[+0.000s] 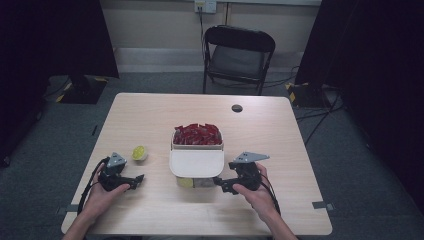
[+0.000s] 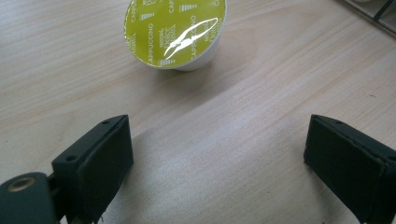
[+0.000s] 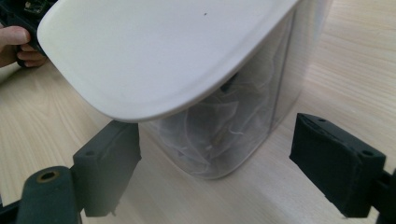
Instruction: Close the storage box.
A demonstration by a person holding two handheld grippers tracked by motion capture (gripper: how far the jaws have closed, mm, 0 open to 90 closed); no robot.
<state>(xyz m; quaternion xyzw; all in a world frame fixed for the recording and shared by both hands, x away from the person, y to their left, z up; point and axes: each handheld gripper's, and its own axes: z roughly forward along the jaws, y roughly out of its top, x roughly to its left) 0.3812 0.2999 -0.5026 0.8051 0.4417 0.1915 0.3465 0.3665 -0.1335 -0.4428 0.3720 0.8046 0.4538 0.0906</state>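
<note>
A white storage box (image 1: 197,148) stands mid-table; its far section is heaped with red packets (image 1: 197,134) and a white lid (image 1: 196,162) juts over its near section. In the right gripper view the lid (image 3: 154,51) overhangs the clear wall (image 3: 233,121), with tea bags behind it. My right gripper (image 1: 220,183) (image 3: 217,163) is open, level, its jaws standing either side of the box's near corner without touching. A yellow-green coffee capsule (image 1: 139,152) (image 2: 175,32) lies on its side left of the box. My left gripper (image 1: 139,179) (image 2: 217,161) is open and empty, a little short of the capsule.
The wooden table (image 1: 150,115) has a dark cable hole (image 1: 237,108) at the back right. A black folding chair (image 1: 237,57) stands beyond the far edge. Dark stands and curtains flank the room at both sides.
</note>
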